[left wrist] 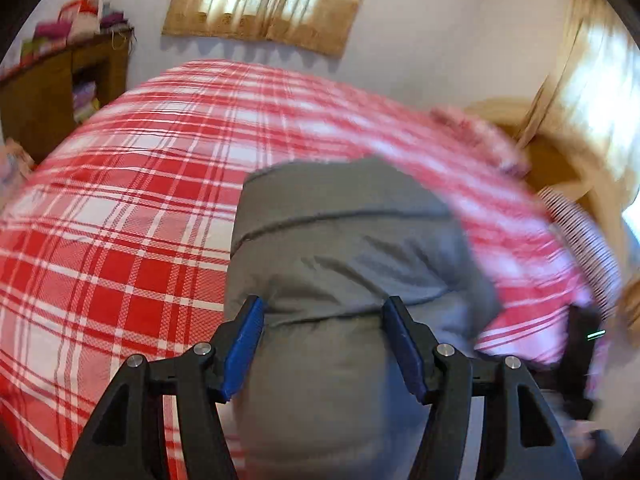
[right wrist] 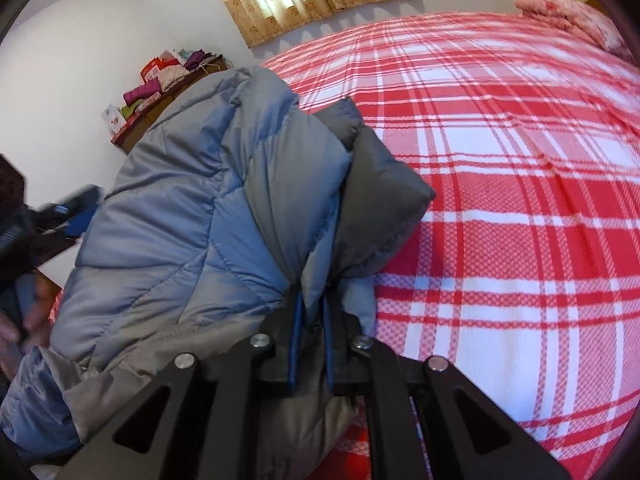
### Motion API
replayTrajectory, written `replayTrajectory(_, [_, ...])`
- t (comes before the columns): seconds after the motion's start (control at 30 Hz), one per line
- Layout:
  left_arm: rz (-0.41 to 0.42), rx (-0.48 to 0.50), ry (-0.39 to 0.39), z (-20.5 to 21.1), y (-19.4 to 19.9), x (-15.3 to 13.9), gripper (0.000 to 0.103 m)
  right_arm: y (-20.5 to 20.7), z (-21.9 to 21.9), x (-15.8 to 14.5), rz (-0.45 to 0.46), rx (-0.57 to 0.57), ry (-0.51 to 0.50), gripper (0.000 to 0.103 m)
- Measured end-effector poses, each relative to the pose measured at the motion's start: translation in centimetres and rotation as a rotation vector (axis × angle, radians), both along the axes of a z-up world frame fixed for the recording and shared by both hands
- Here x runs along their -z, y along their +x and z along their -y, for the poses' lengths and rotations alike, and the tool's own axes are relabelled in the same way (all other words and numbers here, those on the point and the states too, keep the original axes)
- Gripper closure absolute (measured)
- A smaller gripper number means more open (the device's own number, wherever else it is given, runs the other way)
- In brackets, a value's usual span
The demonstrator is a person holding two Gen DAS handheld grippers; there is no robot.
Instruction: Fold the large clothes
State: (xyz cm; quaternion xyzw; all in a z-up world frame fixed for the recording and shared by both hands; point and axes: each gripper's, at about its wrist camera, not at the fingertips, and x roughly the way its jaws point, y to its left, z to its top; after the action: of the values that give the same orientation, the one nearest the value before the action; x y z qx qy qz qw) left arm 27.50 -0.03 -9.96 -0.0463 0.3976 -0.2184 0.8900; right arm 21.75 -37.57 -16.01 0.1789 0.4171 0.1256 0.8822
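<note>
1. Although already doubled over on itself into a thick bundle, the grey-blue quilted puffer jacket (right wrist: 208, 208) seems only about half folded; judged from the bulging, uneven layers and a loose corner hanging toward the bed.
2. Rests on the bed with the red-and-white checked cover (right wrist: 520, 240), partly lifted at the near edge.
3. Right claw (right wrist: 311, 320): clamped tight on a fold of the jacket edge, fabric squeezed between the blue pads.
4. Left claw (left wrist: 324, 340): jaws standing apart, nothing pinched; grey padded fabric (left wrist: 340, 240) lies just below and ahead, between the two fingers but, as far as seen, not pressed by them.
5. Left to do, probably: take a new hold with the left claw, flatten the bundle, make a last fold and square the edges.
</note>
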Motion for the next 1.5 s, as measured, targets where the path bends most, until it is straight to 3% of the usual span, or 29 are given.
replayTrajectory(0.13, [0.019, -0.03, 0.084, 1.1, -0.2, 2.4, 0.037, 0.3, 0.8, 0.2, -0.006, -0.006, 0.044, 0.094])
replayTrajectory(0.27, [0.024, -0.03, 0.132, 1.3, -0.1, 2.8, 0.036, 0.8, 2.1, -0.8, -0.061, -0.015, 0.096, 0.089])
replayTrajectory(0.37, [0.039, -0.03, 0.151, 1.5, 0.2, 2.4, 0.036, 1.0, 4.1, -3.9, -0.083, 0.025, 0.11, 0.08])
replayTrajectory(0.43, [0.046, -0.035, 0.159, 1.6, 0.1, 2.3, 0.036, 1.0, 5.3, -7.7, -0.033, 0.088, 0.112, 0.08])
replayTrajectory(0.5, [0.054, -0.042, 0.166, 1.7, 0.1, 2.4, 0.036, 1.3, 5.8, -10.3, 0.004, 0.132, 0.19, 0.08])
replayTrajectory(0.53, [0.059, -0.044, 0.17, 1.8, 0.1, 2.4, 0.036, 2.0, 5.6, -11.8, 0.006, 0.168, 0.255, 0.076])
replayTrajectory(0.63, [0.071, -0.055, 0.197, 2.1, 0.0, 2.3, 0.036, 4.4, 3.7, -12.9, -0.028, 0.216, 0.338, 0.051])
replayTrajectory(0.7, [0.078, -0.057, 0.219, 2.4, -0.1, 2.2, 0.036, 5.5, 1.4, -12.2, -0.008, 0.199, 0.368, 0.051])
replayTrajectory(0.73, [0.08, -0.055, 0.231, 2.5, -0.1, 2.2, 0.036, 5.5, 0.6, -11.7, 0.004, 0.198, 0.34, 0.051])
replayTrajectory(0.8, [0.076, -0.052, 0.227, 2.2, -0.2, 2.1, 0.036, 5.1, -0.3, -10.2, 0.021, 0.252, 0.189, 0.052])
replayTrajectory(0.87, [0.06, -0.055, 0.198, 1.3, -0.2, 2.1, 0.036, 4.4, 0.1, -8.2, 0.027, 0.309, 0.084, 0.052])
replayTrajectory(0.93, [0.045, -0.065, 0.148, 0.1, -0.2, 2.2, 0.033, 3.7, 1.6, -6.1, 0.007, 0.36, 0.052, 0.052])
replayTrajectory(1.0, [0.035, -0.097, 0.087, -1.1, -0.3, 2.5, 0.029, 3.0, 2.8, -4.4, -0.002, 0.388, 0.05, 0.046])
replayTrajectory(1.07, [0.023, -0.141, 0.023, -2.2, -0.3, 2.9, 0.027, 2.9, 3.4, -3.0, -0.011, 0.385, 0.037, 0.032])
replayTrajectory(1.17, [-0.026, -0.192, -0.077, -3.7, 0.1, 3.3, 0.026, 3.3, 3.8, -2.1, -0.003, 0.354, 0.061, 0.029])
replayTrajectory(1.27, [-0.06, -0.18, -0.134, -4.4, 0.5, 3.6, 0.026, 4.2, 3.2, -2.3, -0.004, 0.27, -0.008, 0.026])
replayTrajectory(1.5, [0.07, -0.152, -0.294, -7.2, -2.0, 2.4, 0.026, 4.6, 4.4, -1.4, 0.024, 0.187, 0.06, 0.026])
